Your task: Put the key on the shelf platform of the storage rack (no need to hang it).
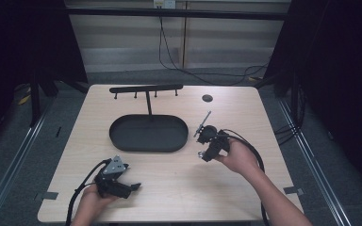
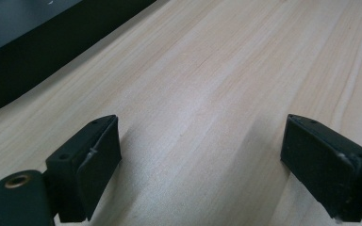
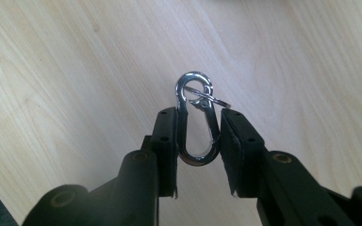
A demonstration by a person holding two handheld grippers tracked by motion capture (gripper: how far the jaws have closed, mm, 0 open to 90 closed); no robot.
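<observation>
A shiny metal carabiner clip (image 3: 197, 117) with a small ring at its top sits squeezed between the two black jaws of my right gripper (image 3: 198, 134), which is shut on it above the wooden table. From above, the right gripper (image 1: 201, 153) hangs right of the black oval tray (image 1: 118, 136), the clip (image 1: 201, 154) glinting at its tip. My left gripper (image 1: 133, 187) rests near the table's front left, pointing right. Its jaws (image 2: 200, 160) stand wide open over bare wood with nothing between them.
A black rack (image 1: 146, 88) with several short pegs rises on a post behind the tray. A round cable hole (image 1: 207, 98) lies at the table's back right. Cables run over the floor beyond the far edge.
</observation>
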